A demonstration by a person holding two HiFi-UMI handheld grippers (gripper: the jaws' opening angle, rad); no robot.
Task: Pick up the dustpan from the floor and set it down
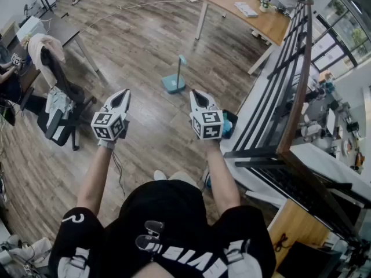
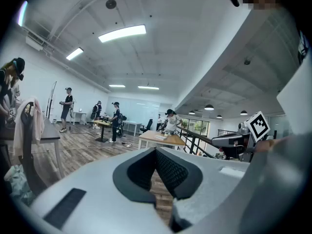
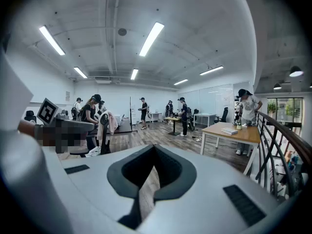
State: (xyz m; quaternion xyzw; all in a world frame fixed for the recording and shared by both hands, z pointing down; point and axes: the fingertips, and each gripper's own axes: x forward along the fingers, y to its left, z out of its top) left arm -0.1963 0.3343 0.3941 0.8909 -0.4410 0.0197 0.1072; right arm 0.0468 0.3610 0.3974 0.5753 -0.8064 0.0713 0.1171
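A light blue dustpan point(image 1: 173, 84) with an upright handle stands on the wooden floor, ahead of me and between my hands. My left gripper point(image 1: 120, 99) is held out level at the left, its jaws together with nothing in them. At the right, my right gripper point(image 1: 199, 97) is also level and shut on nothing. Both are well short of the dustpan and above floor level. The left gripper view shows my left gripper point(image 2: 157, 150) with its tips meeting, and my right gripper point(image 3: 155, 147) looks the same in the right gripper view. Neither gripper view shows the dustpan.
A black metal railing point(image 1: 288, 80) runs along the right. A wooden table point(image 1: 250, 11) stands beyond the dustpan at the right. At the left are a chair draped with clothes point(image 1: 53, 88) and a grey table point(image 1: 62, 31). Several people stand far off in the room.
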